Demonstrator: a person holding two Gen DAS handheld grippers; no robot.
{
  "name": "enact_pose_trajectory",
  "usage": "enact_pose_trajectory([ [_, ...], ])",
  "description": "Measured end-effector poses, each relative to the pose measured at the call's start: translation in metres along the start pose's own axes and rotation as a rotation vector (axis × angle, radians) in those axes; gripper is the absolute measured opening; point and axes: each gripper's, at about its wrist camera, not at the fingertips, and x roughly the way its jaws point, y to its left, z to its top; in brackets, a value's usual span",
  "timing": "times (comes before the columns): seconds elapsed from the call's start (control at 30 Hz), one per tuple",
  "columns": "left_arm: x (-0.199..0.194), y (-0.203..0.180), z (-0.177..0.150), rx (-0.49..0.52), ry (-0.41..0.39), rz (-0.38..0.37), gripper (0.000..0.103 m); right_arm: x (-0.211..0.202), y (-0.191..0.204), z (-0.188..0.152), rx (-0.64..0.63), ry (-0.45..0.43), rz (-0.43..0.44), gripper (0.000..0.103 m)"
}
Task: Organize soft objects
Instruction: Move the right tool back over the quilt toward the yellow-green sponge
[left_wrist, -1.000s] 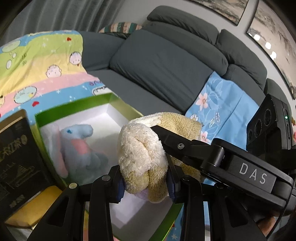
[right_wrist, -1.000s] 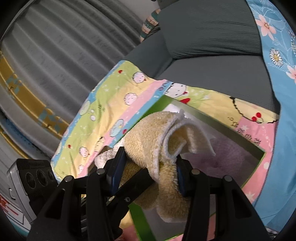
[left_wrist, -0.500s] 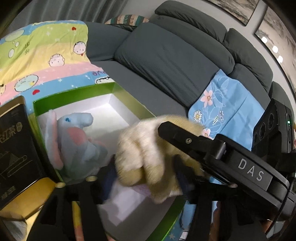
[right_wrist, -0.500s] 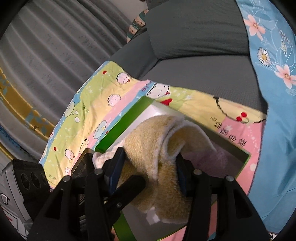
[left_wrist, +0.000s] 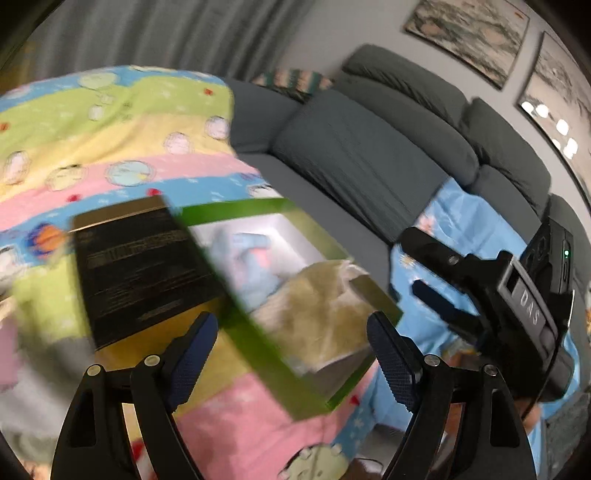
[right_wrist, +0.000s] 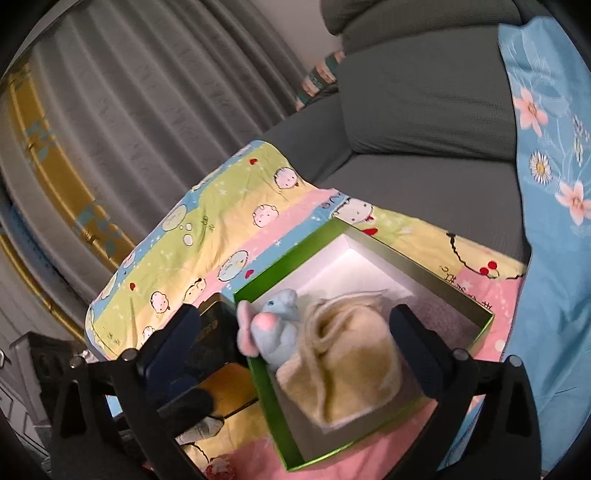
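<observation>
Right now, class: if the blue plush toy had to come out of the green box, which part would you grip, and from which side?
Grip the blue plush toy by its raised head, coming from above: the green box walls and yellow towel block its sides.

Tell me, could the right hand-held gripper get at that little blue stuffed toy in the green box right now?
Probably yes. The right hand-held gripper is open above the open-topped green box, and the blue stuffed toy lies uncovered. The yellow towel presses against it, so a grab might catch both.
</observation>
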Motion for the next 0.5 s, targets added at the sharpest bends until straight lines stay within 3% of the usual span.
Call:
enact_pose_trajectory([
  [0.13,-0.047,0.027,-0.022,-0.055,-0.033,0.084,0.083,-0.013,0.022,-0.008,-0.058,-0.013,0.009,0.102],
  [0.3,-0.092,0.049,-0.052,-0.049,-0.107,0.261,0.083,-0.026,0.058,-0.025,-0.15,-0.025,0.021,0.102],
  [0.5,-0.129,0.073,-0.088,-0.126,-0.122,0.341,0.083,-0.034,0.09,-0.052,-0.248,0.031,0.054,0.102],
])
